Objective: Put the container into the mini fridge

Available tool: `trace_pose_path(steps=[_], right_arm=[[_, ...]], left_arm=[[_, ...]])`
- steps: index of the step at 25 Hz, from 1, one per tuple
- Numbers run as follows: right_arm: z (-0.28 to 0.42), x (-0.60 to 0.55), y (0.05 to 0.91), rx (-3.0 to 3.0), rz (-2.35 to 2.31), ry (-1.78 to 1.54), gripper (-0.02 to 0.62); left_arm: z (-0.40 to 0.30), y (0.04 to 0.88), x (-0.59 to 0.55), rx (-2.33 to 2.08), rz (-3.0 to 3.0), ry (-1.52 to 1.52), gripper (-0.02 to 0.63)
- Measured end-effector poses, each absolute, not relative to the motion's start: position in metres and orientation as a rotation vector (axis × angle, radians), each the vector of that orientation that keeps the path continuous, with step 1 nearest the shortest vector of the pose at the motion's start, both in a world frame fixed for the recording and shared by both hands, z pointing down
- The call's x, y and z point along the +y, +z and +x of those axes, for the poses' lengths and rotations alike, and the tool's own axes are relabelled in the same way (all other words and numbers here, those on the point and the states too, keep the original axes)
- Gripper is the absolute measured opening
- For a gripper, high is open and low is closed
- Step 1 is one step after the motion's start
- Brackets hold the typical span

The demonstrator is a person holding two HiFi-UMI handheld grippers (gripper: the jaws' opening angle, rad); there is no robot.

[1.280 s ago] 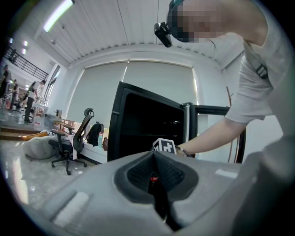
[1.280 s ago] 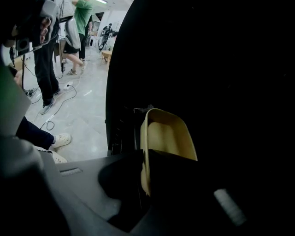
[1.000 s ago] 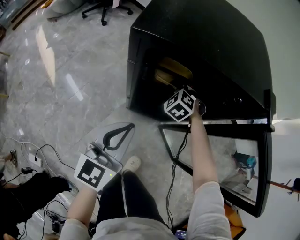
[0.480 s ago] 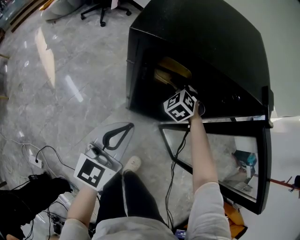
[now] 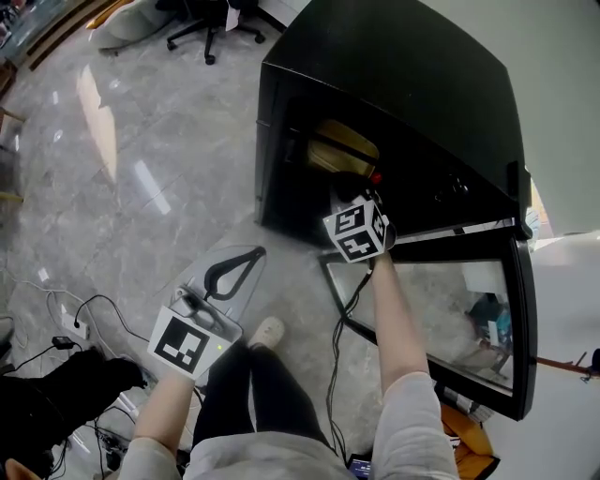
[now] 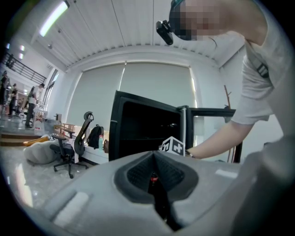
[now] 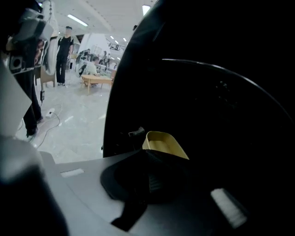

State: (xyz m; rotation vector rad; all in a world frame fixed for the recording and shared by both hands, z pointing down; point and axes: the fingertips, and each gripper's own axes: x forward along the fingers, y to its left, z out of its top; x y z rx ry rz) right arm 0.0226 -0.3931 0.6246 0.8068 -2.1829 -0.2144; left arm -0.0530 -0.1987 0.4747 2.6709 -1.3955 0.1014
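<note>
A yellow container (image 5: 342,142) (image 7: 163,142) lies inside the black mini fridge (image 5: 412,84) on the floor. The fridge's glass door (image 5: 469,319) stands swung open to the right. My right gripper (image 5: 351,190) (image 7: 148,152) is at the fridge's opening, its jaws shut with nothing between them. The container lies just beyond its tips. My left gripper (image 5: 244,260) (image 6: 154,154) is held low over the floor to the left of the fridge, shut and holding nothing. It points toward the fridge (image 6: 138,124).
An office chair (image 5: 202,14) stands far back on the glossy tiled floor. Cables and a power strip (image 5: 73,326) lie at the lower left beside a black bag (image 5: 47,394). A person's shoe (image 5: 265,328) is in front of the fridge. A black cord (image 5: 345,309) hangs by the door.
My right gripper has drawn back a little out of the fridge toward the person. The container stays inside. The left gripper has not moved.
</note>
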Motion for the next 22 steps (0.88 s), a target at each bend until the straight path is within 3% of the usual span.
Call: trace_pose_path(steps=[8,22], right_arm=[[0.032,-0.35,0.6,-2.373,0.995,0.068,0.0],[0.042,-0.273,0.537,-2.514,1.183,0.146,0.001]], left_arm=[[-0.047,0.463,-0.187,-1.369,2.701,0.104,0.002],[-0.036,0.442,-0.157,-1.298,2.762,0.123,0.002]])
